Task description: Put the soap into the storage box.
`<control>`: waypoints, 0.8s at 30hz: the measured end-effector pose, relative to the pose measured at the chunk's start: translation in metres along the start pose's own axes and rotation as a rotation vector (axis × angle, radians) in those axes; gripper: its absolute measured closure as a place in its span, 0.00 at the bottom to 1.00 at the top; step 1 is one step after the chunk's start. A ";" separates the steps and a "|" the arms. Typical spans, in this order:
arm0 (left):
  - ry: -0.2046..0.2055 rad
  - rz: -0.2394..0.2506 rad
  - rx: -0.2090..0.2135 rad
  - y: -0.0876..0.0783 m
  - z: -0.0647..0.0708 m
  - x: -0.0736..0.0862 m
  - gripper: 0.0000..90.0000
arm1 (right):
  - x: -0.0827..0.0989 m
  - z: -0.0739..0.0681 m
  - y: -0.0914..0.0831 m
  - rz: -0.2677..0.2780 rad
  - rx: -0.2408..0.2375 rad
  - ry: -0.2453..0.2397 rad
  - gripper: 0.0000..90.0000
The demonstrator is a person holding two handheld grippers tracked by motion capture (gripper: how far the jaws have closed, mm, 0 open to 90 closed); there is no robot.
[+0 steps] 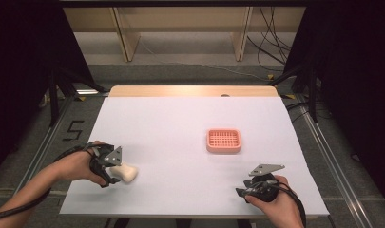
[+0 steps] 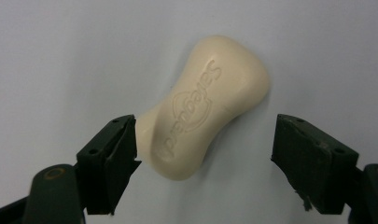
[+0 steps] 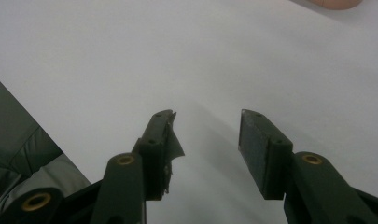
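Observation:
A cream bar of soap with a stamped logo lies flat on the white table cover. My left gripper is open around its near end, the left jaw close against the soap and the right jaw well apart from it. From above, the soap sits at the front left, with the left gripper low over it. A pink slotted soap dish stands right of centre, with nothing in it. My right gripper is open over bare cover, near the front right edge.
The white cover spans the table, with a strip of wood showing at the far edge. A corner of the pink dish shows at the top of the right gripper view. Dark floor lies beyond the table's edge.

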State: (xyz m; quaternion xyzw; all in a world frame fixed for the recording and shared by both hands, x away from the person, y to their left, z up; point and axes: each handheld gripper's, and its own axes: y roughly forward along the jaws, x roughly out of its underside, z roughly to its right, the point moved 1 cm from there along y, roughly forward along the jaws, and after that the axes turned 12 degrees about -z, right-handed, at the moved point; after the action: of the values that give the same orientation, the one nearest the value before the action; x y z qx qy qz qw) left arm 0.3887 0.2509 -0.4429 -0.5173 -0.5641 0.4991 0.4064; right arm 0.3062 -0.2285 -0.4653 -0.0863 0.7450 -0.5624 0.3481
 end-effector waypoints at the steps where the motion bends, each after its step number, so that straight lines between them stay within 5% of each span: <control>1: 0.010 -0.001 0.004 0.001 -0.002 -0.001 0.25 | 0.000 0.000 0.000 -0.001 0.000 0.001 0.62; 24: 0.104 -0.055 0.052 0.015 -0.019 -0.013 0.24 | 0.000 0.004 0.002 -0.005 0.002 -0.011 0.60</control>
State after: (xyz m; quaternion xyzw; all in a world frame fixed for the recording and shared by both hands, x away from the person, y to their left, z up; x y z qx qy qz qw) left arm 0.4119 0.2405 -0.4537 -0.5160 -0.5431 0.4747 0.4620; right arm 0.3087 -0.2306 -0.4675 -0.0908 0.7422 -0.5638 0.3508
